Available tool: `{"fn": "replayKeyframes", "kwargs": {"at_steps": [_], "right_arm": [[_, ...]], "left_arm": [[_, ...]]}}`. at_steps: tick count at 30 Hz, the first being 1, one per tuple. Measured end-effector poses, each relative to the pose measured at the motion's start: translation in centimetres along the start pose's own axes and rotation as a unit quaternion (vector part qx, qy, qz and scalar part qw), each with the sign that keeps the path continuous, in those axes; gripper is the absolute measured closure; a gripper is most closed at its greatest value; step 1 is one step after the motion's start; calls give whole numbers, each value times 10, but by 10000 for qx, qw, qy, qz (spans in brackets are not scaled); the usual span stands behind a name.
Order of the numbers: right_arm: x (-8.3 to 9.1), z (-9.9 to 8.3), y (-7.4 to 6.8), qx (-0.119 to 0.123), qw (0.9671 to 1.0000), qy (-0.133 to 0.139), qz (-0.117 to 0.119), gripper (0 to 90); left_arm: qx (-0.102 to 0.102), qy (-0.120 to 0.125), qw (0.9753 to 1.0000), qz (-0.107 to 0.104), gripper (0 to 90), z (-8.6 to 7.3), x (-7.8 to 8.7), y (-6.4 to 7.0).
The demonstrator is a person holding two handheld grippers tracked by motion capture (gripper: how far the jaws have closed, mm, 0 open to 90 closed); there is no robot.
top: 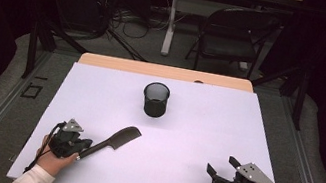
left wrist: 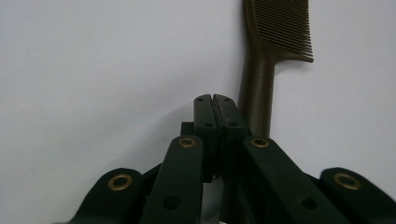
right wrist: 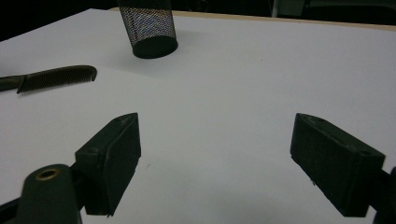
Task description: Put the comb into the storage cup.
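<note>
Black comb (top: 114,142) lies at 2 o'clock beside the left tool (top: 82,144), jaws pressed together empty; right tool (top: 220,166) spread, above the counter (top: 195,127).

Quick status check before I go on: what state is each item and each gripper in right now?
comb: lying flat on the table, beside the left gripper's jaws, not gripped.
mesh cup: upright, open end up, apparently empty.
left gripper: jaws shut on nothing, by the comb's handle.
right gripper: jaws wide open, empty, low over the table.
</note>
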State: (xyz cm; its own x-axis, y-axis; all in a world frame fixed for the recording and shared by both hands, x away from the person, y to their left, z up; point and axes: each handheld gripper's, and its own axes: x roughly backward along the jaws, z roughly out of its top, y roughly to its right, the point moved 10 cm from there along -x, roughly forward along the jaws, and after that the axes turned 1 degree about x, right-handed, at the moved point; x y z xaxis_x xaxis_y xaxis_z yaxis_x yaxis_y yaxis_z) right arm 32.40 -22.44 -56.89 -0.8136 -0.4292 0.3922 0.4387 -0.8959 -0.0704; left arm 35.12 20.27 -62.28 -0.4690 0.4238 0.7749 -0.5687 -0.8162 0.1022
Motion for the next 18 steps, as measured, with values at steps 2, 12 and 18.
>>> {"fn": "replayKeyframes", "kwargs": {"at_steps": [2,12,18], "right_arm": [[0,0,0,-2,10000,4,3,162],[0,0,0,1,10000,-4,13,162],[0,0,0,8,10000,-4,16,162]], "left_arm": [[18,36,10000,-10,858,1,2,-1],[197,226,9995,-68,703,5,7,-4],[230,374,9990,-112,591,8,11,-5]]}}
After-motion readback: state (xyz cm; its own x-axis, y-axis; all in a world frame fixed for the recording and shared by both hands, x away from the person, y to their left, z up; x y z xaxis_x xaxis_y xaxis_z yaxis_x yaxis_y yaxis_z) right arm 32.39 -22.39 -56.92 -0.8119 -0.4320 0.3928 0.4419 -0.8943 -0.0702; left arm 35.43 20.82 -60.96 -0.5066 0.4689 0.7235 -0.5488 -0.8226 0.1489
